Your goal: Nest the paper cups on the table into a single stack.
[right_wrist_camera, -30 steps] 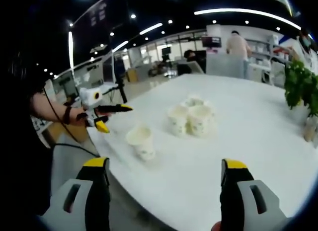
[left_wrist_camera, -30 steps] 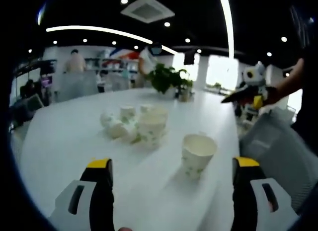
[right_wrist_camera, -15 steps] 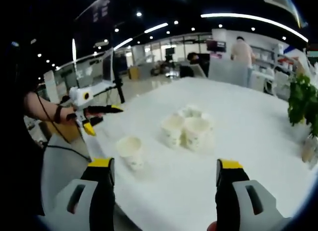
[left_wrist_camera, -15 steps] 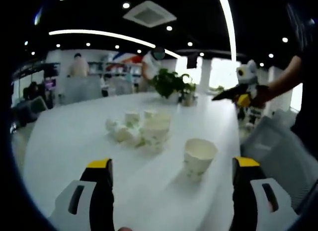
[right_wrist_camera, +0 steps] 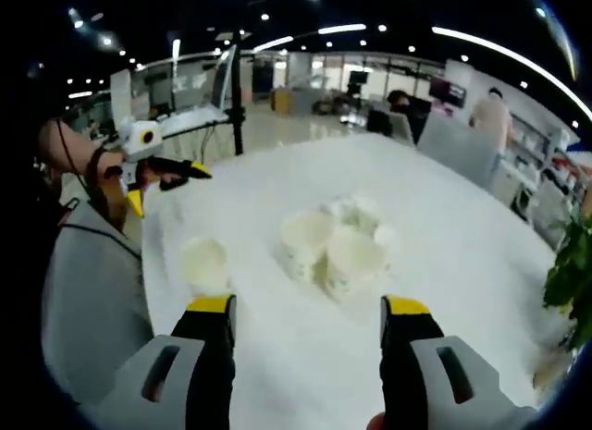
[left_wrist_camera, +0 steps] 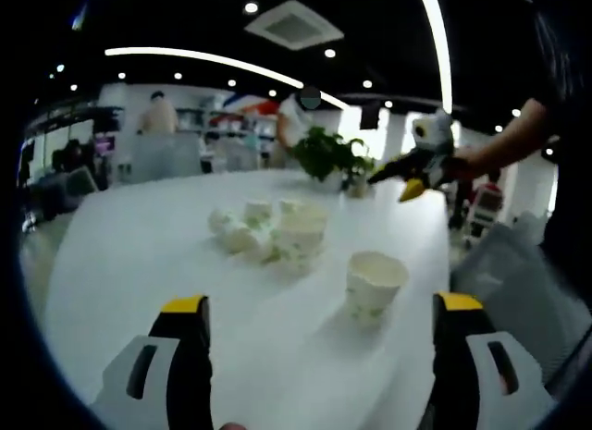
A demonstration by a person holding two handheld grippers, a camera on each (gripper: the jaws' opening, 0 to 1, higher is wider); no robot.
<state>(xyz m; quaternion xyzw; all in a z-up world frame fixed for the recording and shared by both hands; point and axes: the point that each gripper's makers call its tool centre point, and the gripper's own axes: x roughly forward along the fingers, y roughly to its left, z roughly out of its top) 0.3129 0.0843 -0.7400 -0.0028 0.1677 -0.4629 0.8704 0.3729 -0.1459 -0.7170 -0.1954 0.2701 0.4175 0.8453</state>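
A lone white paper cup (left_wrist_camera: 374,282) with a green print stands upright near the table edge, ahead of my left gripper (left_wrist_camera: 321,305), which is open and holds nothing. A cluster of paper cups (left_wrist_camera: 274,230) sits farther in; some stand and some lie on their sides. In the right gripper view the lone cup (right_wrist_camera: 205,264) is at lower left, and the cluster (right_wrist_camera: 335,245) lies straight ahead of my open, bare right gripper (right_wrist_camera: 309,306). The right gripper (left_wrist_camera: 393,183) hangs in the air at the left view's upper right. The left gripper (right_wrist_camera: 176,182) is held at the far left.
The cups rest on a large white round table (left_wrist_camera: 139,254). A potted plant (left_wrist_camera: 326,154) stands at its far side, and its leaves (right_wrist_camera: 569,277) edge the right gripper view. A grey chair (right_wrist_camera: 83,291) is at the table edge. People stand in the background.
The right gripper view has swung over the table toward the cup cluster, and its jaws stand somewhat narrower. In the left view the right gripper has risen and shifted left. No cup has moved.
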